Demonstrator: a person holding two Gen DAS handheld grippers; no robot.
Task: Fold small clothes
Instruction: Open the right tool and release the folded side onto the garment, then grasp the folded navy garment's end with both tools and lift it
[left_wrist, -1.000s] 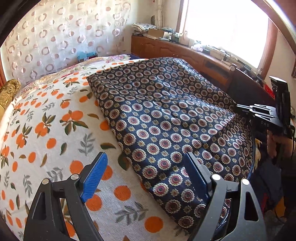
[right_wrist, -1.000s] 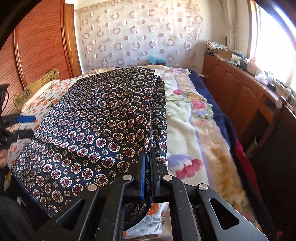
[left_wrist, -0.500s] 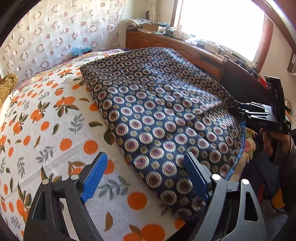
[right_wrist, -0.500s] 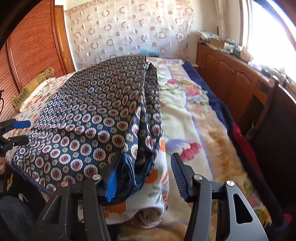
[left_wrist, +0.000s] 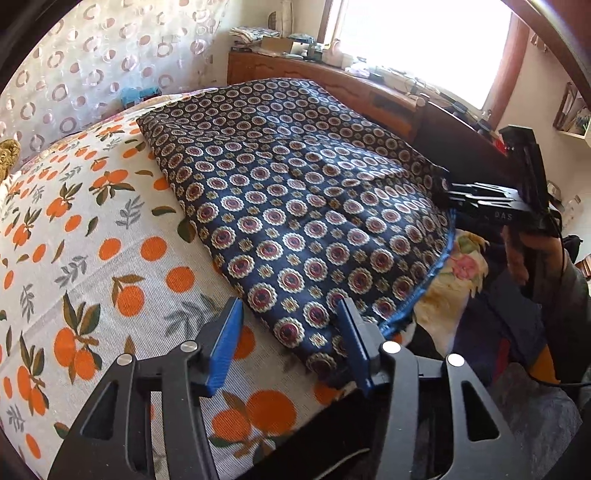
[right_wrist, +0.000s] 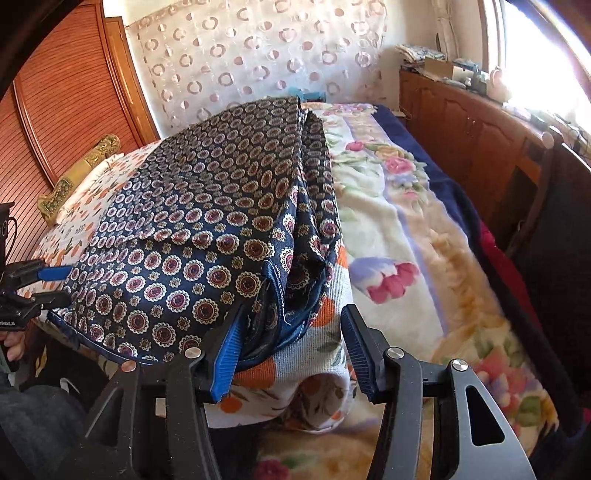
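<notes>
Sunny bedroom, bed (left_wrist: 110, 229) under an orange-print sheet. Folded navy medallion-print cloth (left_wrist: 295, 206) lies along the bed's near edge. Left hand-held gripper (left_wrist: 291, 343) has just been closing, near-left corner between its jaws, not pinched. Right hand-held gripper (right_wrist: 291, 350) gapes, released, at the near-right corner.

Bed (right_wrist: 424, 236) under folded navy garment (left_wrist: 295, 206)

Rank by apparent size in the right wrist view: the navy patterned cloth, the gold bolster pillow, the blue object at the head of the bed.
1. navy patterned cloth, by far the largest.
2. gold bolster pillow.
3. blue object, smallest, though it lies farthest from the camera and is partly hidden.
</notes>
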